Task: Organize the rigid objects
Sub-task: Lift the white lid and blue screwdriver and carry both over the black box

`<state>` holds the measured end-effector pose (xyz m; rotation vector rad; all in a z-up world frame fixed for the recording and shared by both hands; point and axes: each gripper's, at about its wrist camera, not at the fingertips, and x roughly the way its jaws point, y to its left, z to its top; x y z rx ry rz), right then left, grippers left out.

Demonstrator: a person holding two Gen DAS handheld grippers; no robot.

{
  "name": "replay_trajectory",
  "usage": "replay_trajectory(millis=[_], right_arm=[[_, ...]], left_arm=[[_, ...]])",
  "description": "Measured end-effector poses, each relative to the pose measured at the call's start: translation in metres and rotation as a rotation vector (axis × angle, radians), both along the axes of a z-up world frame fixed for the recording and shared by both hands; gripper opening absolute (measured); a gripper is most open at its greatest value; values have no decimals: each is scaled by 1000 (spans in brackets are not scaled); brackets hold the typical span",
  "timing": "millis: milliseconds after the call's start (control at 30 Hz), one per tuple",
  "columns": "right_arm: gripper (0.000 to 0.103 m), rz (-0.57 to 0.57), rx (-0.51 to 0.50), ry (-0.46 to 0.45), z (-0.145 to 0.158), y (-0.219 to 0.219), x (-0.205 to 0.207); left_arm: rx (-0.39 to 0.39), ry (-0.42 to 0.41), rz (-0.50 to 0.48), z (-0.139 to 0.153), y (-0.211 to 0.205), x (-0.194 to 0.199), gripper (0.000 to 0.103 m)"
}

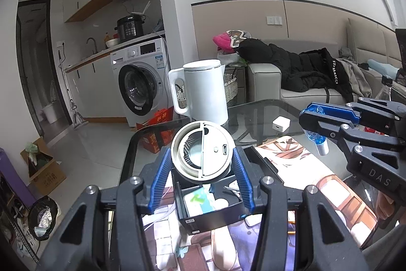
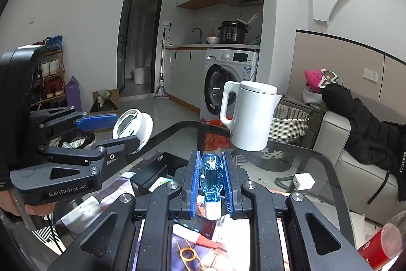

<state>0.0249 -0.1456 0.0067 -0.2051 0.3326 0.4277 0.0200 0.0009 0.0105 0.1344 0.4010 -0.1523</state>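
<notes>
My left gripper (image 1: 202, 164) is shut on a round white device (image 1: 202, 149) and holds it above an open black box (image 1: 210, 205) that has small items inside. The round white device also shows in the right wrist view (image 2: 133, 127), with the left gripper (image 2: 111, 128) around it. My right gripper (image 2: 211, 177) is shut on a blue faceted bottle with a white cap (image 2: 210, 179), held above the glass table. The right gripper also shows in the left wrist view (image 1: 317, 126), to the right of the box, with the blue bottle (image 1: 316, 137) in it.
A white kettle (image 1: 204, 90) stands at the far edge of the glass table (image 1: 256, 111). A small white charger cube (image 1: 281, 123) lies to its right. A picture mat (image 1: 291, 159) covers the near table. A red-labelled bottle (image 2: 380, 245) lies at the right. A sofa (image 1: 304, 90) stands beyond.
</notes>
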Motion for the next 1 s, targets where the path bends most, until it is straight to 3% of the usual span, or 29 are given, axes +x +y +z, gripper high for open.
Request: replay_trajectory(millis=[367, 1000], right_arm=[[17, -52, 65, -16, 11, 3, 32], [17, -97, 36, 58, -8, 13, 80]], left_arm=[[-32, 17, 57, -7, -2, 35, 48], [-38, 114, 92, -33, 0, 72, 48]])
